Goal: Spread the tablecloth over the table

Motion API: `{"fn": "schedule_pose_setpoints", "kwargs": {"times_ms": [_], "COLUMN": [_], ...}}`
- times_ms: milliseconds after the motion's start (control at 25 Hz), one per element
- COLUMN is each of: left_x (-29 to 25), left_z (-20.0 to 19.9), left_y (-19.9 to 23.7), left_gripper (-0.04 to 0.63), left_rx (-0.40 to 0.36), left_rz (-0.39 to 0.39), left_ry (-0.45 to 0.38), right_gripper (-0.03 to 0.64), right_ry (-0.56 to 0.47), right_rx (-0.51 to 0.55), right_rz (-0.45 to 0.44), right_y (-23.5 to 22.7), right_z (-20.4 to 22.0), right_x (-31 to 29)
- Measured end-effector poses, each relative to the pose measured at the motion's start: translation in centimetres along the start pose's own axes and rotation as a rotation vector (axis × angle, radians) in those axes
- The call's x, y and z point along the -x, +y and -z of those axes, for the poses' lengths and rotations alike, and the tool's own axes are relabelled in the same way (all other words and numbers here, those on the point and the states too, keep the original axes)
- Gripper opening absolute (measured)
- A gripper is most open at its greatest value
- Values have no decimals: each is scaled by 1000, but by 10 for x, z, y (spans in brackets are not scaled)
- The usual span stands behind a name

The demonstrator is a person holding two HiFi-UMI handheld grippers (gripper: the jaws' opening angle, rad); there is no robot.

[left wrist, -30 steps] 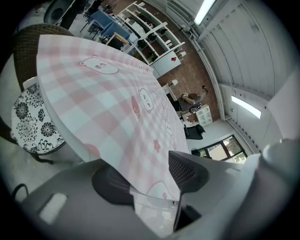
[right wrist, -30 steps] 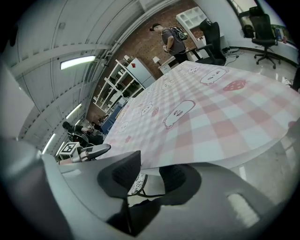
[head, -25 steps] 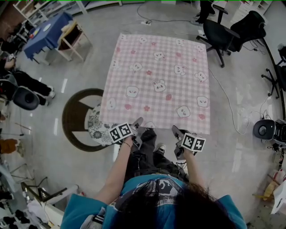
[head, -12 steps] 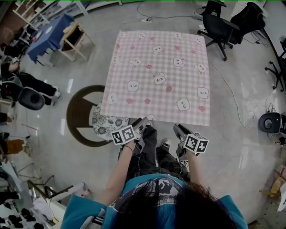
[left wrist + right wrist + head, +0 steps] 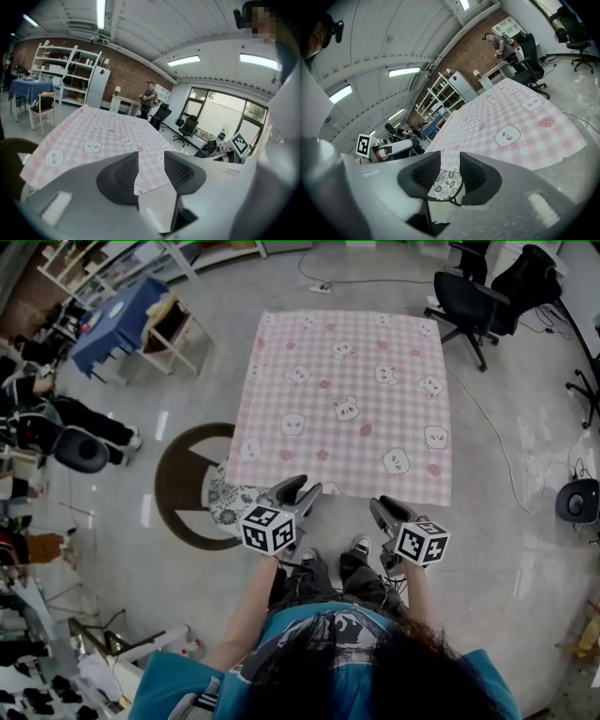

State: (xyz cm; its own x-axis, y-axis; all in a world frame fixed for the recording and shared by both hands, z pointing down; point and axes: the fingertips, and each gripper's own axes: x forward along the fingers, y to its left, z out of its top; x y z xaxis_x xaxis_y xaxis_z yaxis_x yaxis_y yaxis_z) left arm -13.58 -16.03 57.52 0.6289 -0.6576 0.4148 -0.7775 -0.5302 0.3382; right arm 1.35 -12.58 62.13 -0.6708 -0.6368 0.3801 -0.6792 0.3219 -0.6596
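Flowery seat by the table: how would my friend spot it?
Find the big pink checked tablecloth with bears. At its lower left corner in the head view, by the dark brown circle on the floor, sits the flowery seat. It alone has a black-and-white flower pattern.

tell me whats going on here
A person stands at the near edge of a table with a two-jaw gripper in each hand. The pink checked tablecloth with bear prints already lies flat, covering the whole tabletop. The left gripper and right gripper hover by the cloth's near edge with jaws apart, gripping nothing. The left jaws have just been closing a little, with nothing between them.
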Motion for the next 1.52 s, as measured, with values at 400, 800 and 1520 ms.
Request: {"fn": "schedule_pose_setpoints", "kwargs": {"times_ms": [400, 800, 1520], "left_x": [49, 124, 183], "left_z": [-47, -42, -6], "left_y": [-23, -9, -21], "left_gripper": [164, 140, 16], "left_rx": [-179, -211, -229], "left_rz": [124, 210, 298], "left_ry": [-126, -174, -191], "right_gripper": [117, 87, -8], "right_ry": [-106, -203, -210], "right_rx": [108, 201, 296], "right_rz": [-36, -13, -49], "right_y": [62, 145, 231], "right_z": [-25, -8, 44], "right_x": [4, 11, 22]}}
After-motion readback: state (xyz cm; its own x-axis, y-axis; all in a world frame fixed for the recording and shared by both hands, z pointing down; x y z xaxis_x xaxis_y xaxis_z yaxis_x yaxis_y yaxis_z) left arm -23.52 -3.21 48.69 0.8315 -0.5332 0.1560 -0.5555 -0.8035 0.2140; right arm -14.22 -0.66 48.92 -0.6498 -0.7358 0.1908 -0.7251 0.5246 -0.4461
